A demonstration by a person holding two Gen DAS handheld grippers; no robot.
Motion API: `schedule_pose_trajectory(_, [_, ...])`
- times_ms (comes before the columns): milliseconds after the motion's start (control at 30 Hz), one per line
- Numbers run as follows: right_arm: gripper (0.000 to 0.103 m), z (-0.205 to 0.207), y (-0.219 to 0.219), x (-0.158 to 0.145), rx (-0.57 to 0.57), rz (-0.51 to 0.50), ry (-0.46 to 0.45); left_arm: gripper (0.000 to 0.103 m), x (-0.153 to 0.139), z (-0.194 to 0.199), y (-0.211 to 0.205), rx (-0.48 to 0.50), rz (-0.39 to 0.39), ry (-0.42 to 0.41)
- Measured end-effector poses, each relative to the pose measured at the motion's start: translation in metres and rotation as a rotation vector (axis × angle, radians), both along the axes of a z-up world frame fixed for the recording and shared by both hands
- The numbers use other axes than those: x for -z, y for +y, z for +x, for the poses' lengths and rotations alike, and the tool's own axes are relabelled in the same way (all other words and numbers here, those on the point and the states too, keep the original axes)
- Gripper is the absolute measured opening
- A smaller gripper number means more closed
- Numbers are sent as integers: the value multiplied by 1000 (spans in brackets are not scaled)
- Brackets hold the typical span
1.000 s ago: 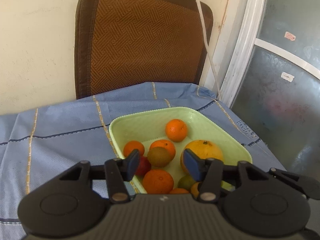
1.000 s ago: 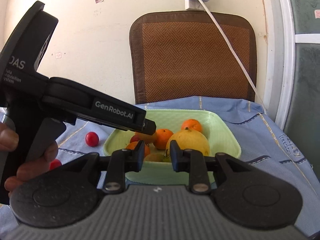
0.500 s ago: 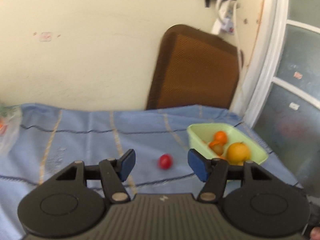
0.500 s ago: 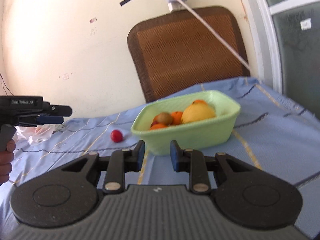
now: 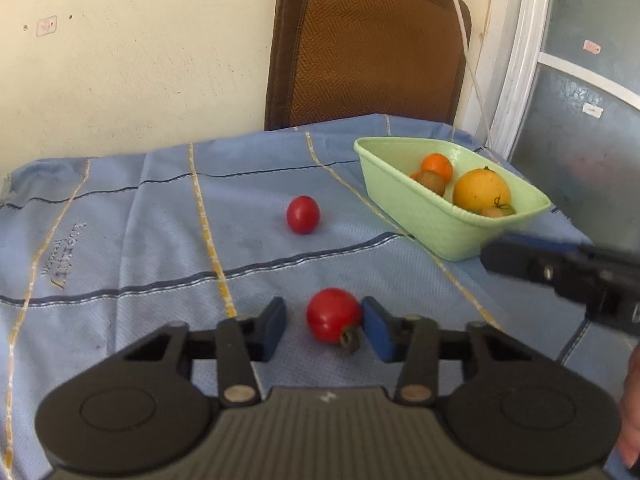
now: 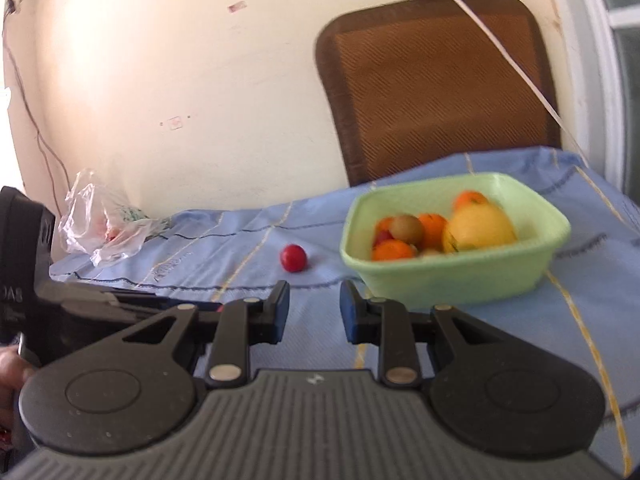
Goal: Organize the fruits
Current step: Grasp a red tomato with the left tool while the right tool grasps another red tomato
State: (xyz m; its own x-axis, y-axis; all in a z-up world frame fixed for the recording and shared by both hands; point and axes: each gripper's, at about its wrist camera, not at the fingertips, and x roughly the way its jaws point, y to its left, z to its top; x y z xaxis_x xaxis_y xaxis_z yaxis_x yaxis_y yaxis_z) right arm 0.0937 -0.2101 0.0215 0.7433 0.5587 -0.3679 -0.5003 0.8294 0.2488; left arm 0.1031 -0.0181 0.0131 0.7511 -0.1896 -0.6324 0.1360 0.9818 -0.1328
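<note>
A pale green tray [image 5: 432, 224] on the blue tablecloth [image 5: 140, 240] holds oranges, a large yellow fruit [image 5: 482, 190] and a kiwi. My left gripper [image 5: 325, 326] is open, low over the cloth, with a red tomato [image 5: 333, 315] lying between its fingers, close to the right one. A second red tomato [image 5: 303, 214] lies farther back on the cloth, left of the tray; it also shows in the right wrist view [image 6: 293, 258]. My right gripper [image 6: 314, 312] is open and empty, above the cloth in front of the tray [image 6: 452, 280].
A brown chair back [image 5: 368, 44] stands behind the table against the wall, with a white cable [image 5: 464, 40] hanging across it. A crumpled clear plastic bag [image 6: 102, 220] lies at the far left of the cloth. A window frame [image 5: 516, 60] is at the right.
My left gripper swung away from above the tray and came down around a tomato on the cloth. My right gripper drew back and to the left, its jaws slightly wider.
</note>
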Motion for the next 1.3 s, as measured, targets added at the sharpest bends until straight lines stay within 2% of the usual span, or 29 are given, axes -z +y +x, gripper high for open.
schedule_pose_trajectory(100, [30,16,24,-10,-49,-38,-22,30,-3,-9,14,-3,-49,3])
schedule_pose_trajectory(200, [31,35,54,-10,-83,-111,-30,30,-5,-22,28,-32,-49,-23])
schedule_pose_trajectory(267, [41,49,75,-4,-91,-162,-21,30,-6,-29,38,-53,-55,-35])
schedule_pose_trajectory(333, [44,62,92,3,-70,-219,-17,30,-5,-34,43,-69,-40,-51])
schedule_pose_trajectory(367, [44,67,99,6,-63,-242,-14,30,-4,-36,43,-75,-26,-59])
schedule_pose_trajectory(533, [44,85,122,15,-31,-375,-23,30,-4,-36,48,-77,-56,-71])
schedule_pose_trajectory(733, [43,94,139,26,-61,-486,-8,30,-5,-39,43,-64,-44,-92])
schedule_pose_trajectory(800, [40,95,138,23,-67,-477,12,30,-5,-40,43,-62,-42,-97])
schedule_pose_trajectory(867, [29,95,135,22,-63,-456,27,30,-5,-40,43,-63,-39,-99])
schedule_pose_trajectory(1000, [29,81,122,18,-64,-380,40,30,-5,-42,43,-66,-37,-101])
schedule_pose_trajectory(1233, [29,29,80,14,-92,-280,40,32,-5,-42,42,-66,-26,-97])
schedule_pose_trajectory(1300, [29,14,68,16,-100,-262,48,36,-5,-41,41,-68,-24,-94])
